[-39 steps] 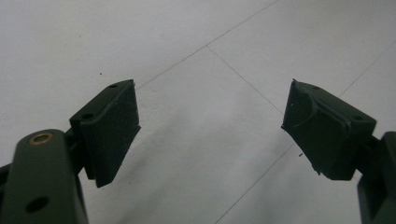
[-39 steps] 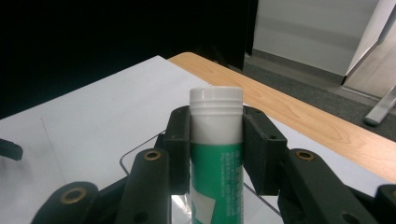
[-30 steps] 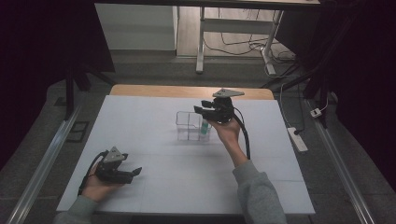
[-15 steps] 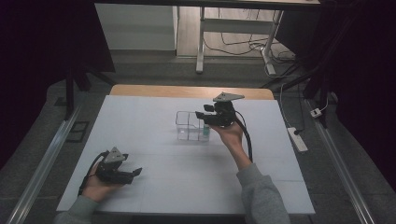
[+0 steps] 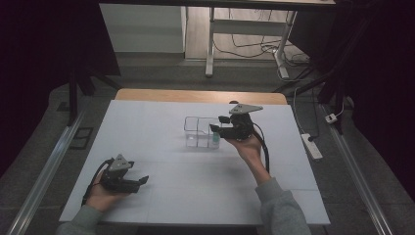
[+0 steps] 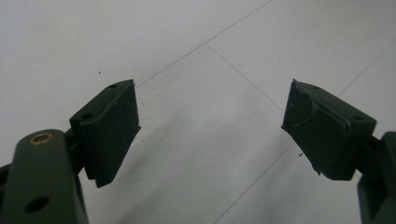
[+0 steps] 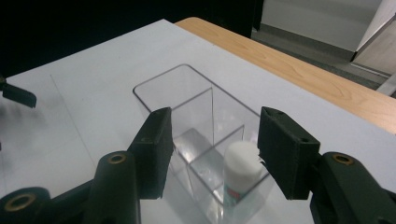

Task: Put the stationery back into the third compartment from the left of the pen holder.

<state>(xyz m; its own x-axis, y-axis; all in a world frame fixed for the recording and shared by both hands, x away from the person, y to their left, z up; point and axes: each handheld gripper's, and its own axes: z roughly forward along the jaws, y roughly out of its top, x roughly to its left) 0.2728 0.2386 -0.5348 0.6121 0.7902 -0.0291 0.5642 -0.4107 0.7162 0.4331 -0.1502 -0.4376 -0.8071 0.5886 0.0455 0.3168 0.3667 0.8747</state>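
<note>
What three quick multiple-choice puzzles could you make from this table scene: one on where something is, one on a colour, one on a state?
1. Where does the small white-capped bottle stand?
A. In a compartment of the clear box
B. On the bare table by the left gripper
C. On the floor

2. What colour is the table's far edge?
A. Red
B. Wood brown
C. Blue

3. How are the right gripper's fingers?
A. Clamped on the box wall
B. Apart, not pressing the bottle
C. Fully shut

Answers: 1 A, the bottle sits inside the box's clear walls. 2 B, a wooden strip shows beyond the white top. 3 B, the fingers have just been opening, and gaps show on both sides of the bottle's cap.
</note>
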